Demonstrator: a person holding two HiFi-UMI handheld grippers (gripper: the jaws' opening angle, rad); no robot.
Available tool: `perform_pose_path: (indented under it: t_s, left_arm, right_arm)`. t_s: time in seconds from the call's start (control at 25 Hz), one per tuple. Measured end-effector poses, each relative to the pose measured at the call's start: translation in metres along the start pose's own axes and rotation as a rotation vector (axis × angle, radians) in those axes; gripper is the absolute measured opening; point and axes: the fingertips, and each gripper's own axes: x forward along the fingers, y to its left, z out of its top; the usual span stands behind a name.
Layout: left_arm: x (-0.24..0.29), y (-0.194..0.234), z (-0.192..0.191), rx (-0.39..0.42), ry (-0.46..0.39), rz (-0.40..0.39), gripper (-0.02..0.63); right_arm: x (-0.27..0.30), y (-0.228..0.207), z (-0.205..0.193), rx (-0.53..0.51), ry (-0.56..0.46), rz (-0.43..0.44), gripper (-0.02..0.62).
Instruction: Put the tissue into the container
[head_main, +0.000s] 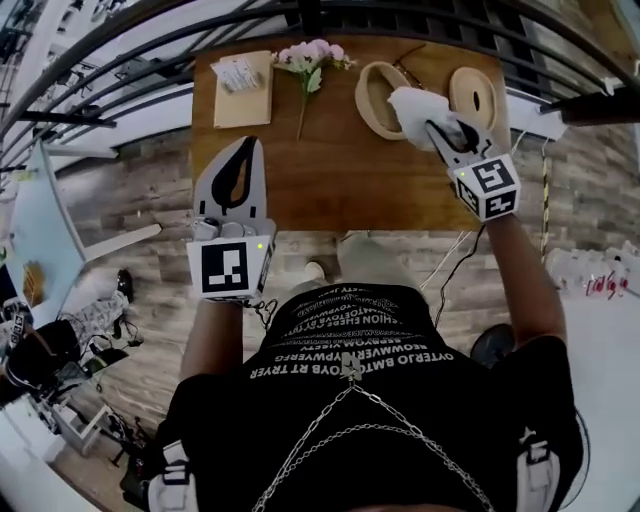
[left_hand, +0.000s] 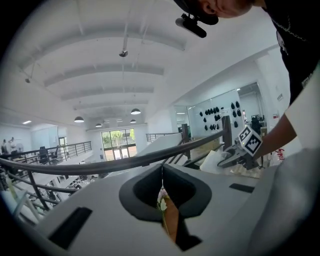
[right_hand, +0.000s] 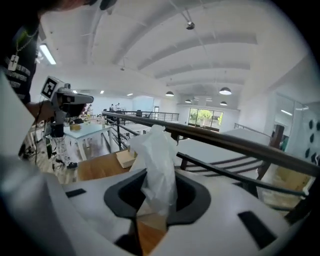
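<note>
The tissue (head_main: 412, 103) was a floppy, crumpled white sheet, bunched up where the right gripper (head_main: 433, 126) had its jaws pinched on it, with the loose end poking out past the tips. It sat over the right edge of the oval wooden container (head_main: 363, 98) on the wooden table (head_main: 330, 175), with the round lid (head_main: 472, 95) just beside. The left gripper (head_main: 243, 142) was closed with nothing in it, over the table's left side, well apart from the container.
</note>
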Motion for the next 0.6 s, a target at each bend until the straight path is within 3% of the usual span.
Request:
perform_pose_path:
  t_s: [0.16, 0.6]
  left_arm:
    - [0.016, 0.001, -0.01, -0.007, 0.02, 0.002, 0.029]
    - [0.028, -0.009, -0.04, -0.03, 0.099, 0.032, 0.029]
  right_arm:
    - [0.055, -0.021, -0.048, 0.105, 0.058, -0.039, 0.114]
    - [0.158, -0.033, -0.134, 0.189, 0.26, -0.007, 0.112]
